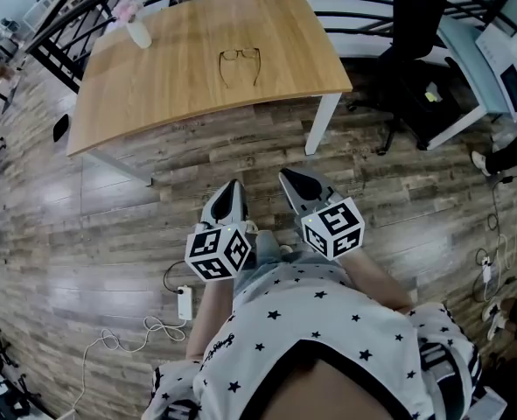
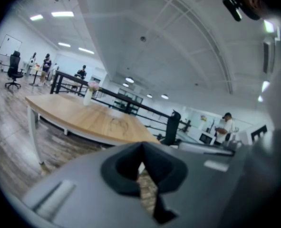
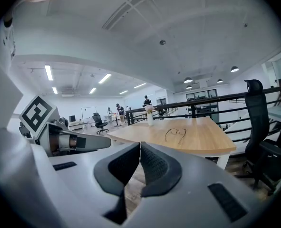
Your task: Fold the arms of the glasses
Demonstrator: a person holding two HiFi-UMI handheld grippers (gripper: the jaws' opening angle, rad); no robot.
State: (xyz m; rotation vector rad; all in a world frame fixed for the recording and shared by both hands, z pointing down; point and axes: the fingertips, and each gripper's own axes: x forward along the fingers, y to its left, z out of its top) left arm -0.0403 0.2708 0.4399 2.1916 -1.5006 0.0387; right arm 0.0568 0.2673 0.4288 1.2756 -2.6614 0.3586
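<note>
Since the glasses (image 1: pixel 240 64) are seen lying on the wooden surface (image 1: pixel 153 103) with both arms spread open, none of the folding is judged to be done. Everything is left: the glasses must be reached, and each arm must be pushed in. The glasses are placed near the middle of the surface, at twelve o'clock from the two hand-held grippers, with a wide strip of floor (image 1: pixel 109 217) in between. The left hand-held gripper (image 1: pixel 233 185) is shut tight with nothing in it. The right hand-held gripper (image 1: pixel 285 176) is shut and empty too. Both are held close to the person's body, well apart from the surface.

Only in the head view are both shown together, and a white plug strip (image 1: pixel 185 303) is seen on the floor at seven o'clock from them. In the right gripper view the open arms are shown most clearly, and the left one's marked cube (image 3: pixel 35 114) is seen at nine o'clock. In the left gripper view the glasses are only a faint mark, but far-off people (image 2: pixel 46 63) are shown at ten o'clock, and these are missed by the head view.
</note>
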